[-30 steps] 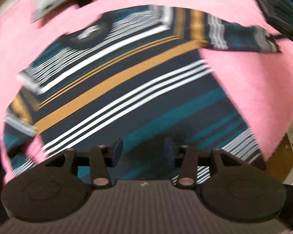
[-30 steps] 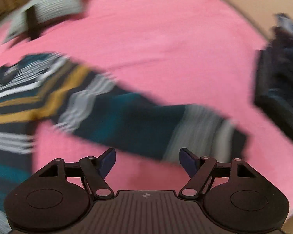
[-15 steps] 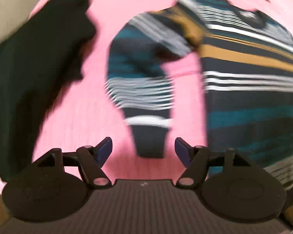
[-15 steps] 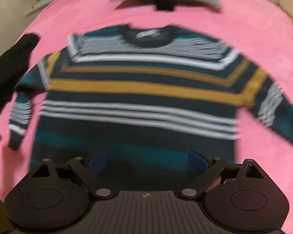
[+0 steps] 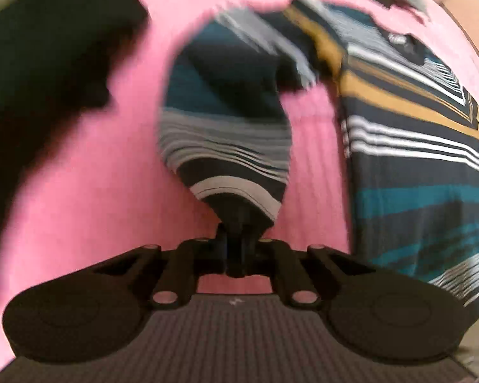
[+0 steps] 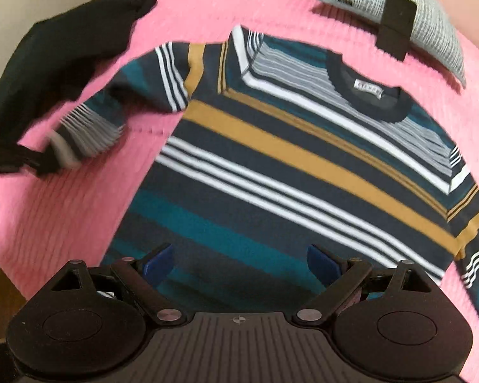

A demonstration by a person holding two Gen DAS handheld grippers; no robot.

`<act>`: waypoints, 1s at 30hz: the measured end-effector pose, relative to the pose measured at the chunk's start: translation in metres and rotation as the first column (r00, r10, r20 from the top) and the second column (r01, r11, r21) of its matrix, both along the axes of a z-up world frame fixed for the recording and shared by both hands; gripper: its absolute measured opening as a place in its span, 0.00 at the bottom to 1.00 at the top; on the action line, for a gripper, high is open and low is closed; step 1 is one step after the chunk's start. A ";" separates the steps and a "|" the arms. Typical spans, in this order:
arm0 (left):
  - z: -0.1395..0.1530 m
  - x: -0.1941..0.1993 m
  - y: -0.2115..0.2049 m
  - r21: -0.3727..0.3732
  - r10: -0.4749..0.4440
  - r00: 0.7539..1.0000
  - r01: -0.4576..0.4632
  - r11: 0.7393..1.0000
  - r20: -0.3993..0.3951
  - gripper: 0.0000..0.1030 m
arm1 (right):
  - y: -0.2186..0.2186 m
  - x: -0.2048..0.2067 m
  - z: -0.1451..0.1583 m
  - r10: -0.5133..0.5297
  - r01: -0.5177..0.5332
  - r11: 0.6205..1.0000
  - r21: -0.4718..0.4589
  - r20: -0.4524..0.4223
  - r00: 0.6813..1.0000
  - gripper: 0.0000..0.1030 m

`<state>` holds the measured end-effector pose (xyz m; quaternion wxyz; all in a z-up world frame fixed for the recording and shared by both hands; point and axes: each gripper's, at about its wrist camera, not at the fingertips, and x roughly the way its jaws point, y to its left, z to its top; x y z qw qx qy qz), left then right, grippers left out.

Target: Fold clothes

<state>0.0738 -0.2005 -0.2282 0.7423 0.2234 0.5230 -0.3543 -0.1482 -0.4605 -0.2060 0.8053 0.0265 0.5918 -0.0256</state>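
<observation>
Two claws in play, one striped sweater [image 6: 303, 172] laid face up and flat on the pink bedspread [image 6: 64, 223], collar toward the grey pillow [image 6: 431, 22]. Flat and spread is what I want before a fold, so the body reads as ready; the sleeves are what still stick out to the sides.

My left gripper [image 5: 238, 249] is clenched on the cuff [image 5: 239, 204] of one sleeve [image 5: 226, 111]. Jaws pinched nearly together, dark cuff fabric bunched between them, sleeve running away from the claw toward the shoulder. I judge the cuff is the grab point because it lets me swing the whole sleeve over the body in one move. In the right wrist view that same claw [image 6: 44, 162] shows at the left edge, blurred, at the sleeve end.

My right gripper [image 6: 239, 265] is released: blue pads [image 6: 158, 261] stand wide apart, nothing between them but air, hovering over the lower middle of the sweater body. Touching the cloth or just above it, I cannot tell.

Black garment [image 6: 57, 51] lies on the bedspread just beside the held sleeve, near enough that I judge it could get dragged along. Dark flat object [image 6: 396, 28] rests on the pillow; can't identify it.
</observation>
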 end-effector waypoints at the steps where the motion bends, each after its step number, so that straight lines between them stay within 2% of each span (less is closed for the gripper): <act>1: 0.022 0.004 0.010 0.031 -0.023 0.996 0.020 0.999 0.091 0.05 | -0.001 0.002 0.004 -0.003 0.003 1.000 -0.003 0.006 1.000 0.90; 3: 0.061 0.015 0.035 0.135 -0.077 0.955 0.039 0.990 0.287 0.05 | -0.003 0.003 0.011 -0.013 0.014 1.000 -0.006 0.015 1.000 0.90; 4: 0.068 0.022 0.045 0.175 -0.078 0.941 0.020 0.984 0.330 0.05 | -0.004 0.004 0.014 -0.021 0.021 1.000 -0.007 0.018 1.000 0.90; 6: 0.074 0.042 0.065 0.234 -0.049 0.930 -0.040 0.972 0.364 0.07 | -0.006 0.007 0.015 -0.048 0.048 0.999 0.002 0.017 0.999 0.90; 8: 0.068 0.056 0.078 0.252 0.010 0.944 -0.098 0.963 0.330 0.22 | -0.007 0.008 0.015 -0.076 0.076 0.997 0.019 0.014 0.997 0.90; 9: 0.063 0.063 0.084 0.257 0.045 0.952 -0.127 0.958 0.304 0.25 | -0.007 0.008 0.016 -0.086 0.086 0.996 0.024 0.016 0.996 0.90; 11: 0.056 0.067 0.090 0.253 0.104 0.956 -0.176 0.951 0.274 0.28 | -0.005 0.006 0.019 -0.096 0.095 0.995 0.027 0.017 0.995 0.90; 15: 0.053 0.059 0.090 0.223 0.150 0.964 -0.199 0.954 0.219 0.35 | 0.000 -0.003 0.023 -0.108 0.108 0.994 0.016 0.005 0.994 0.90; 18: 0.053 0.052 0.089 0.213 0.114 0.973 -0.157 0.964 0.202 0.41 | -0.001 -0.013 0.026 -0.147 0.147 0.989 0.014 -0.006 0.989 0.90; 20: 0.053 0.047 0.087 0.199 0.093 0.975 -0.133 0.971 0.200 0.50 | 0.000 -0.019 0.028 -0.171 0.171 0.985 0.019 -0.007 0.985 0.90; 23: 0.045 0.045 0.084 0.177 0.047 0.986 -0.076 0.981 0.162 0.50 | 0.001 -0.025 0.030 -0.202 0.202 0.979 0.031 -0.007 0.979 0.90; 25: 0.029 0.033 0.076 0.178 -0.027 0.990 0.002 0.984 0.136 0.50 | 0.005 -0.028 0.027 -0.202 0.203 0.979 0.033 -0.015 0.979 0.90; 27: 0.004 0.018 0.065 0.210 -0.115 0.985 0.086 0.974 0.130 0.50 | 0.009 -0.030 0.021 -0.193 0.194 0.981 0.031 -0.031 0.981 0.90; 30: -0.039 -0.002 0.053 0.295 -0.229 0.963 0.179 0.939 0.144 0.50 | 0.016 -0.035 0.008 -0.165 0.167 0.986 0.019 -0.074 0.984 0.90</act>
